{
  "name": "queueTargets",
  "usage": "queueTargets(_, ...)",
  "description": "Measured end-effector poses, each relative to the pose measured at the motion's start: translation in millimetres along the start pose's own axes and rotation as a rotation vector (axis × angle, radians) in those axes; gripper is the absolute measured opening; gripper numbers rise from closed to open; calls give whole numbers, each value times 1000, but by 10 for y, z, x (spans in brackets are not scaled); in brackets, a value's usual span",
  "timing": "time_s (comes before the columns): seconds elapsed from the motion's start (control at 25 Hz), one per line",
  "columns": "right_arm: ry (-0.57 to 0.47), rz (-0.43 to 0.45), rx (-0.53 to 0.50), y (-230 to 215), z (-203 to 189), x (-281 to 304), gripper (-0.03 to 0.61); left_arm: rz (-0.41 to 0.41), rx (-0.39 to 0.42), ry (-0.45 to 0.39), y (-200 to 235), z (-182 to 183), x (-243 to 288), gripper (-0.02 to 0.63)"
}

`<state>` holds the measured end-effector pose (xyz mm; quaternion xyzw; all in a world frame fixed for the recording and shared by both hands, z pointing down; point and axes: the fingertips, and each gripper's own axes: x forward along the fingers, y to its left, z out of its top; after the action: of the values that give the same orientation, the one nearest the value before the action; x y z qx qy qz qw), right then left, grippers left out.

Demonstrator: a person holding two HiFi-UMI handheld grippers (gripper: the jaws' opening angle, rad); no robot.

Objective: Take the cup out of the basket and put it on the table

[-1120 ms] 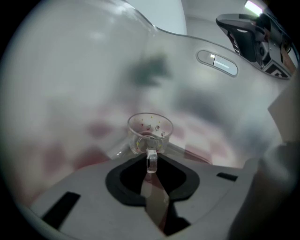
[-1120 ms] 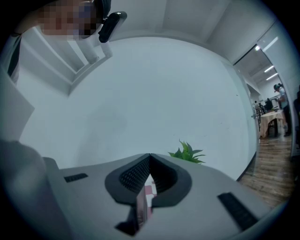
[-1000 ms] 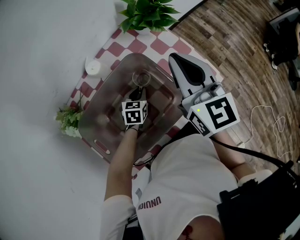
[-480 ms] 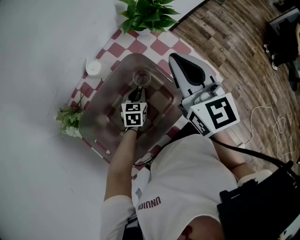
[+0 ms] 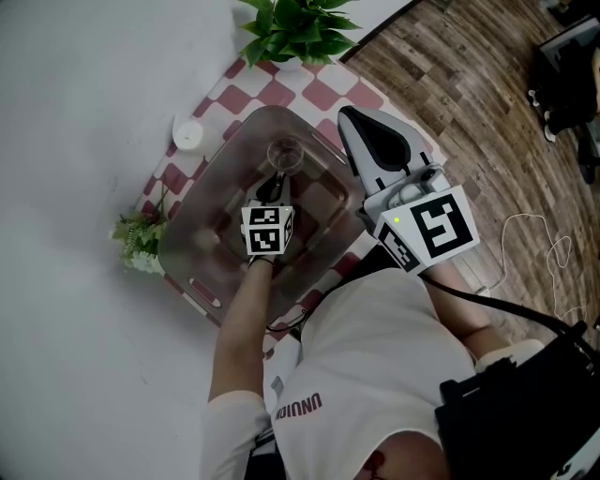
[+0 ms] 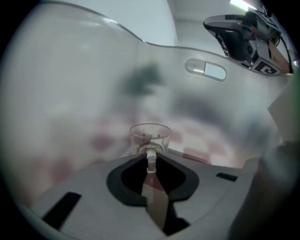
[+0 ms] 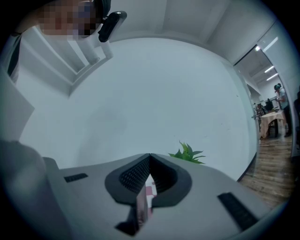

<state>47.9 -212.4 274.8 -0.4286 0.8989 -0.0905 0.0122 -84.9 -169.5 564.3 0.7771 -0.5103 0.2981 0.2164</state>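
Note:
A small clear glass cup [image 5: 284,155] stands inside a see-through plastic basket [image 5: 202,178] on a red-and-white checked cloth [image 5: 323,91]. My left gripper [image 5: 273,185] reaches down into the basket. In the left gripper view the cup [image 6: 150,137] is just ahead, and its handle sits pinched between the tips of my left gripper [image 6: 151,162]. Those jaws have just been closing, with the handle between them. My right gripper [image 5: 346,116] hovers above the basket's right side, shut and empty. In its own view the right gripper [image 7: 149,159] points level at the white wall.
A green potted plant [image 5: 295,28] stands at the table's far end. A small white round object [image 5: 187,136] and a sprig of flowers [image 5: 139,240] lie left of the basket. Wooden floor [image 5: 469,94] with a thin cable [image 5: 539,234] lies to the right.
The left gripper's marker cube has shifted slightly towards the lower left and rolled a little. The cup and the right gripper have stayed in place.

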Motion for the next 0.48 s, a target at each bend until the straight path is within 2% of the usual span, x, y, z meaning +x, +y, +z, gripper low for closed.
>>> queueTargets(0.2,-2,2,0,2,5,-2,17,6,46,-25,-8,79,-35,60)
queueTargets(0.48,-4,5,0,11,3,-4,17,1,60,-44,-5,137,-82,60)
